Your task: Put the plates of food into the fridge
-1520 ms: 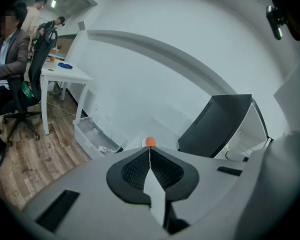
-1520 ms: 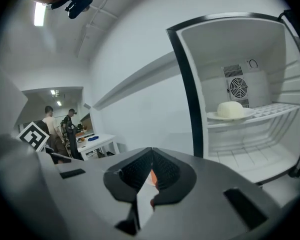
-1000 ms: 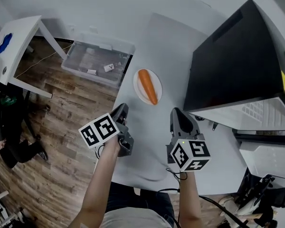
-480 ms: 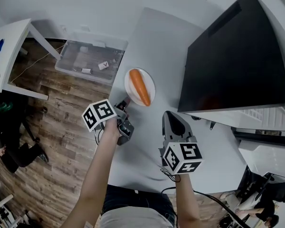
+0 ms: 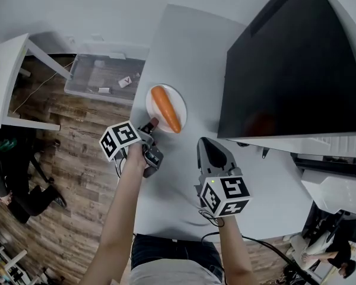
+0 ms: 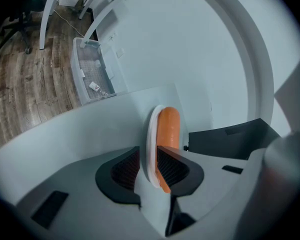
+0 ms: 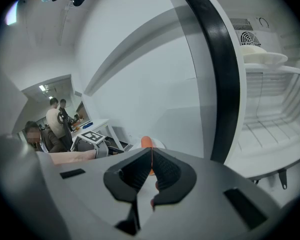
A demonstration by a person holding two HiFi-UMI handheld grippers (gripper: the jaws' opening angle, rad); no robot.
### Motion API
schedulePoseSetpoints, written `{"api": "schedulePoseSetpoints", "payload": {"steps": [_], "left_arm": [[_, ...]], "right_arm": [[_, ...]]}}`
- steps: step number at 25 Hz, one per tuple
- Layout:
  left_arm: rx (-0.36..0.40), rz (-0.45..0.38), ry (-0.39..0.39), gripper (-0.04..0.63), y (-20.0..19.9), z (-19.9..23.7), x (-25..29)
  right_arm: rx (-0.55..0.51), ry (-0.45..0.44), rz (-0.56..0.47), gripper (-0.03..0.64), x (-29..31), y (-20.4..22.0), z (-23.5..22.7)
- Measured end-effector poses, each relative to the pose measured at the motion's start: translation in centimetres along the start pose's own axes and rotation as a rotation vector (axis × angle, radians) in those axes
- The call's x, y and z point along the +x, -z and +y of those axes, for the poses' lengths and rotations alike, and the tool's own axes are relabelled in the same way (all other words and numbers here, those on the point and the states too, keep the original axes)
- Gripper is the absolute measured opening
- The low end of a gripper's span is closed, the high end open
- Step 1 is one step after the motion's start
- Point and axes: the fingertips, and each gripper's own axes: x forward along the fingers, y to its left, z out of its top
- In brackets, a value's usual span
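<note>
Right of middle on the grey table point(image 5: 190, 46) stands the black-doored fridge point(image 5: 296, 58), white shelves exposed; left of it lies a round white plate point(image 5: 178, 101) bearing one orange carrot point(image 5: 166, 108), long axis running away from the left gripper point(image 5: 151, 125). That nearer gripper has just been opening its jaws, which straddle the plate's near rim without pinching it. The right gripper point(image 5: 212, 147), farther right, is closed on nothing.

White plate point(image 5: 181, 105) bearing one orange carrot point(image 5: 165, 108)

At left gripper point(image 6: 148, 156): smooth white plate point(image 5: 180, 104), matt orange carrot point(image 5: 165, 107), matt pale table point(image 5: 184, 52); beyond, clear plastic bin point(image 5: 101, 76), grained wood floor point(image 5: 77, 153)
</note>
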Motion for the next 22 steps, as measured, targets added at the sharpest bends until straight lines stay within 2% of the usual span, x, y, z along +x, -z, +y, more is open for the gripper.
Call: {"api": "schedulePoseSetpoints", "payload": {"steps": [8, 13, 17, 22], "left_arm": [[-0.027, 0.002, 0.021, 0.092, -0.7, -0.5, 1.1], [-0.017, 0.016, -0.002, 0.091, -0.7, -0.3, 1.3], [0.004, 0.025, -0.02, 0.038, -0.7, 0.1, 1.3], [0.03, 0.04, 0.027, 0.032, -0.6, -0.2, 1.3]], "right_arm": [[0.017, -0.012, 0.02, 0.014, 1.1, 0.6, -0.3], [0.029, -0.009, 0.027, 0.014, 1.4, 0.8, -0.7], [0.035, -0.008, 0.036, 0.015, 1.7, 1.1, -0.9], [0.025, -0.001, 0.051, 0.014, 2.2, 1.4, -1.1]]}}
